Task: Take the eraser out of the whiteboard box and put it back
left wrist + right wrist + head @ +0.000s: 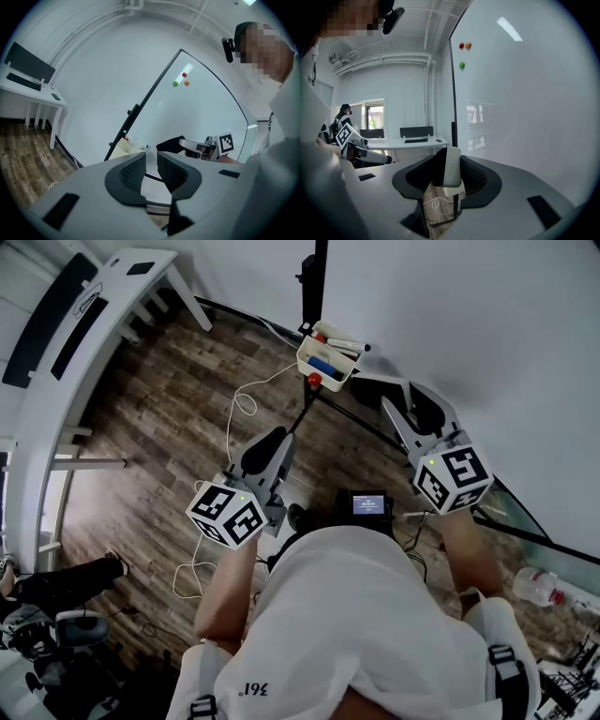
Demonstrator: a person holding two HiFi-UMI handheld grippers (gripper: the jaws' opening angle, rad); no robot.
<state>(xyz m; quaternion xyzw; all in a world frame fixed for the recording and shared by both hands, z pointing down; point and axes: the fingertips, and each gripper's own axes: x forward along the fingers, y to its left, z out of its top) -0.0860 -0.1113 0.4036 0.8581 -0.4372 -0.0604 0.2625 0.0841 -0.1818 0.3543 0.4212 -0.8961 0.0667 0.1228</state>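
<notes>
The cream whiteboard box (305, 358) hangs at the foot of the whiteboard (469, 324) with markers in it; in the left gripper view the box (123, 146) shows past the jaws. My right gripper (367, 382) is to the right of the box, at about its height. In the right gripper view my right gripper (451, 174) is shut on the eraser (450, 166), a white block with a dark side, standing upright between the pads. My left gripper (272, 442) hangs lower and left of the box. Its jaws stand slightly apart with nothing between them (151, 164).
A white desk (84, 324) runs along the left wall. A white cable (239, 404) loops over the wooden floor below the box. A plastic bottle (536, 587) lies at the right. Another person's leg (66, 579) shows at lower left. Coloured magnets (463, 51) sit high on the board.
</notes>
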